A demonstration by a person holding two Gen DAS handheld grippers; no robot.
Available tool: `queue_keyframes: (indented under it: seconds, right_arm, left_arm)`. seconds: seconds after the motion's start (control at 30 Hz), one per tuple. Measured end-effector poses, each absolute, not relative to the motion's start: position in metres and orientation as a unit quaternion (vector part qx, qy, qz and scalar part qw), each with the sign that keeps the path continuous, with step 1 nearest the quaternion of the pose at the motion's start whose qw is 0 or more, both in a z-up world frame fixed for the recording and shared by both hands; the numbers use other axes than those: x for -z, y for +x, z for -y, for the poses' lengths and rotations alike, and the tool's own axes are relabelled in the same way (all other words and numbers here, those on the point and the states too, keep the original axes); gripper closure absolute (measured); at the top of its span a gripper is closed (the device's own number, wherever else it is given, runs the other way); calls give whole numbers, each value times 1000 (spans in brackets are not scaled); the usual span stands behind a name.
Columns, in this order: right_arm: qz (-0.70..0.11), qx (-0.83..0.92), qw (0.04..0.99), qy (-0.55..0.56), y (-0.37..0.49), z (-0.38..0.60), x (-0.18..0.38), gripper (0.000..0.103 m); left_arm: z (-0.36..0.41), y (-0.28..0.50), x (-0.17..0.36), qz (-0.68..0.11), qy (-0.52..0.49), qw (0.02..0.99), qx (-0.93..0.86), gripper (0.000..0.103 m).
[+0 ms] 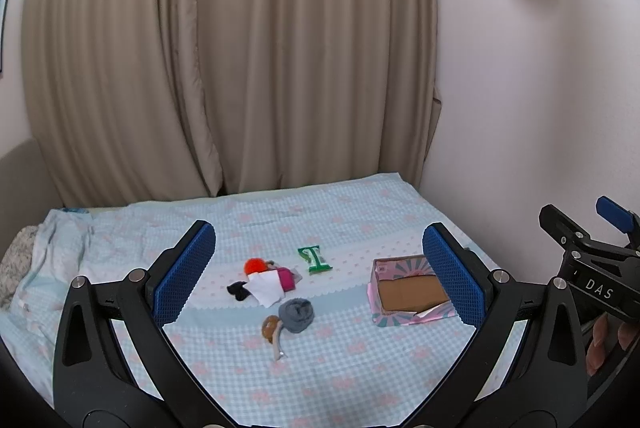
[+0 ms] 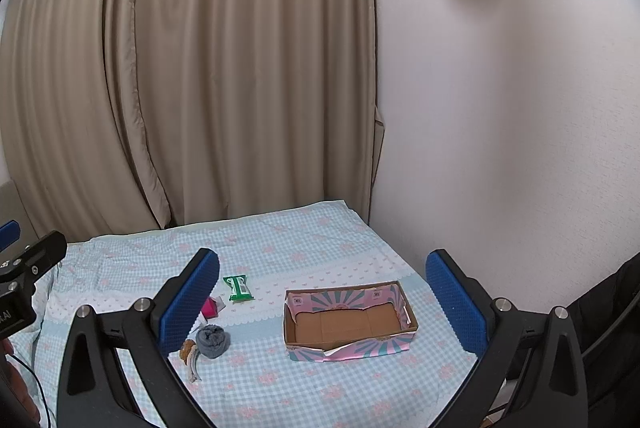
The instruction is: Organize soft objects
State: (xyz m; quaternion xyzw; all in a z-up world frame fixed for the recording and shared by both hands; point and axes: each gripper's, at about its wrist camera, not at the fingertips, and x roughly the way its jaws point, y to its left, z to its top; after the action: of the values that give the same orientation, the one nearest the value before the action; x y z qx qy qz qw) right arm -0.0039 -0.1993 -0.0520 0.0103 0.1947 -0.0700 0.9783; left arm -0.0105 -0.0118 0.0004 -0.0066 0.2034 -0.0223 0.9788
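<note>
left wrist view: the left claw hangs wide apart over the bed, gripping nothing. a little pile sits mid-bed: orange pompom, white cloth, black sock, grey sock ball, green packet.

right wrist view: the right claw is spread apart too, empty, with the empty cardboard box lying between its fingers.

Bed: box, perhaps socks.
</note>
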Motion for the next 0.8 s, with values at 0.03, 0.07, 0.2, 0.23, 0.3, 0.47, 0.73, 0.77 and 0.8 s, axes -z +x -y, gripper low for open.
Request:
queue_keyframes:
  seconds: [0.03, 0.07, 0.2, 0.23, 0.3, 0.47, 0.73, 0.77, 0.8]
  right_arm:
    - [-195, 70, 978, 10, -4, 199, 52, 0]
    - [-195, 70, 978, 9, -3, 198, 52, 0]
    - [-194, 70, 978, 10, -4, 199, 53, 0]
    - [-194, 70, 978, 10, -4, 199, 53, 0]
    - [-194, 70, 978, 10, -4, 199, 53, 0]
    - [-193, 71, 979, 10, -4, 198, 53, 0]
    - [-194, 72, 978, 11, -5, 197, 54, 0]
    - [-194, 72, 978, 11, -5, 197, 54, 0]
    - [-194, 72, 978, 11, -5, 197, 54, 0]
  left_arm:
    - [11, -11, -1, -204, -7, 979, 22, 0]
    - [11, -11, -1, -204, -7, 979, 22, 0]
    - [11, -10, -2, -206, -5, 978, 20, 0]
    - [11, -10, -2, -206, -4, 978, 21, 0]
    - [10, -9, -3, -205, -4, 978, 21, 0]
    - [8, -9, -2, -206, -6, 978, 23, 0]
    - [5, -7, -2, -208, -10, 978, 23, 0]
    - [6, -7, -2, -208, -10, 978, 23, 0]
    - [6, -6, -1, -208, -10, 978, 23, 0]
